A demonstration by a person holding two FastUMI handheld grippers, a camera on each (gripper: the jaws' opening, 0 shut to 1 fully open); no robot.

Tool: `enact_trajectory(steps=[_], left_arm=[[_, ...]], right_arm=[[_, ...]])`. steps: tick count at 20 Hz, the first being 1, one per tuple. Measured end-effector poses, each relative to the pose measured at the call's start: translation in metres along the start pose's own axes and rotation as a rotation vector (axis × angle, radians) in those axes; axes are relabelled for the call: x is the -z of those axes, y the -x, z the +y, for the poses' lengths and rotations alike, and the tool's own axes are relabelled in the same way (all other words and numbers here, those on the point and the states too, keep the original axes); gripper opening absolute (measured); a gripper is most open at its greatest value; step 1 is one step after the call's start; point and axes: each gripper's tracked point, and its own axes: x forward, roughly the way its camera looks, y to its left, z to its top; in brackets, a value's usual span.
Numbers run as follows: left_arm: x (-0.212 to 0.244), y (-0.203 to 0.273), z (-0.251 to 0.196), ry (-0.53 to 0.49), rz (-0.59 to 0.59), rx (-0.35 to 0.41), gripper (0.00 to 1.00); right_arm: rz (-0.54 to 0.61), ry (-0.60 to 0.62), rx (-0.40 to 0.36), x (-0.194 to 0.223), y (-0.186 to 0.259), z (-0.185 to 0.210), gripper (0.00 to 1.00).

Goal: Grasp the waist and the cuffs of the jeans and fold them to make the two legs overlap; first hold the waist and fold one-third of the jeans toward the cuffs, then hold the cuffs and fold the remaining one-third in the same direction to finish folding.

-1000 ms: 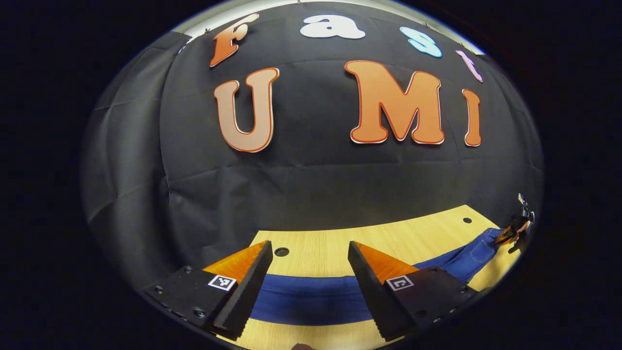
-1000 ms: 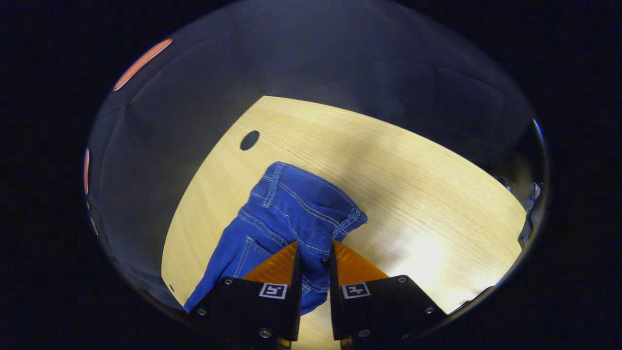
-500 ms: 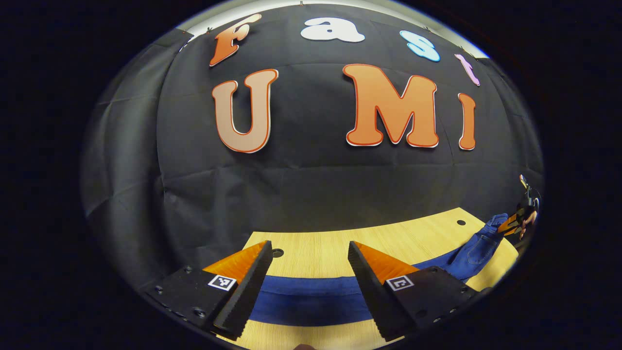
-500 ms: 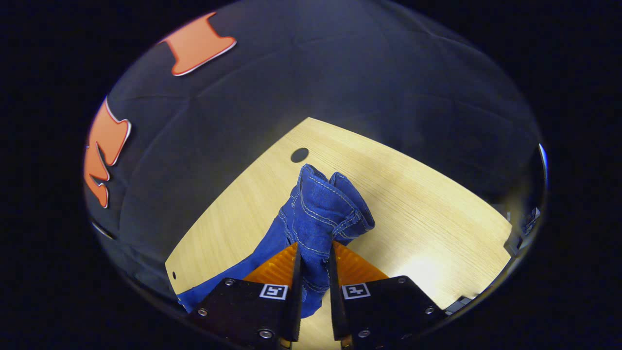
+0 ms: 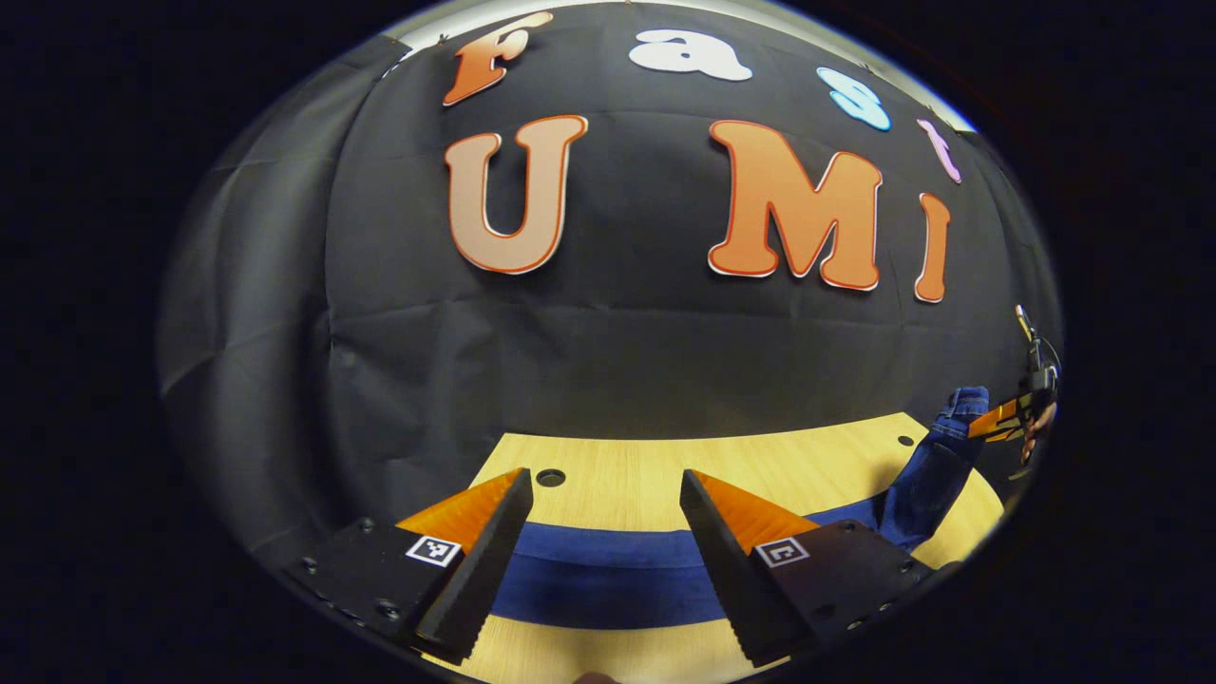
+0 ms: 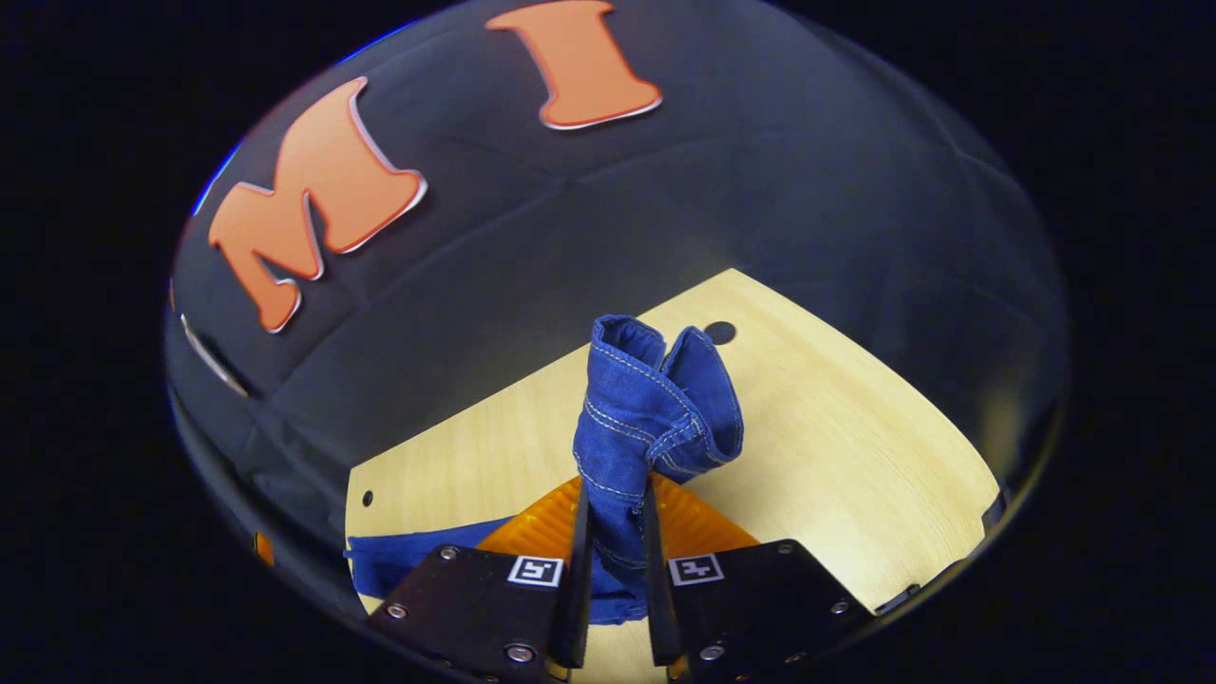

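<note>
- On the pale wooden table top (image 5: 627, 480), a pair of blue denim jeans (image 5: 608, 579) lies stretched in a long band across the left gripper view, passing under and between that gripper's two fingers.
- At the bottom of the left gripper view, the left gripper (image 5: 605, 556) hangs just above the denim band with its fingers spread wide apart and nothing between them but the cloth below; whether the fingertips touch the fabric cannot be told.
- Near the tip of the left gripper's near-side finger, a small round dark hole (image 5: 550, 477) sits in the table top.
- Toward the far right edge of the left gripper view, the jeans rise off the table to the right gripper (image 5: 997, 421), which is held by a hand (image 5: 1031, 423).
- At the bottom of the right gripper view, the right gripper (image 6: 613, 560) has both fingers pressed together on a bunched fold of the jeans (image 6: 655, 418).
- Above those fingers, the seamed, stitched end of the denim stands upright, lifted clear of the table top (image 6: 855, 446), while the rest of the cloth trails down to the left along the table.
- Behind the lifted denim, another round dark hole (image 6: 719, 332) shows in the table.
</note>
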Motion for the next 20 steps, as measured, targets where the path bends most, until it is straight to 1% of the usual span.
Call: enact_trajectory(steps=[4, 9, 14, 16, 18, 20], left_arm=[[0.009, 0.002, 0.024, 0.032, 0.018, -0.027, 0.96], [0.024, 0.006, 0.057, 0.066, 0.048, -0.077, 0.97], [0.048, 0.007, 0.087, 0.12, 0.104, -0.123, 0.98], [0.061, 0.005, 0.097, 0.137, 0.129, -0.141, 0.98], [0.074, 0.003, 0.106, 0.155, 0.16, -0.157, 0.98], [0.092, 0.001, 0.11, 0.191, 0.205, -0.157, 0.98]], right_arm=[[0.023, 0.069, -0.061, 0.021, -0.006, 0.053, 0.26], [0.047, 0.146, -0.117, 0.048, -0.008, 0.105, 0.26], [0.074, 0.222, -0.158, 0.081, -0.015, 0.145, 0.26], [0.081, 0.269, -0.154, 0.101, -0.024, 0.157, 0.26], [0.119, 0.31, -0.159, 0.123, -0.03, 0.165, 0.26], [0.151, 0.349, -0.173, 0.143, -0.036, 0.173, 0.26]])
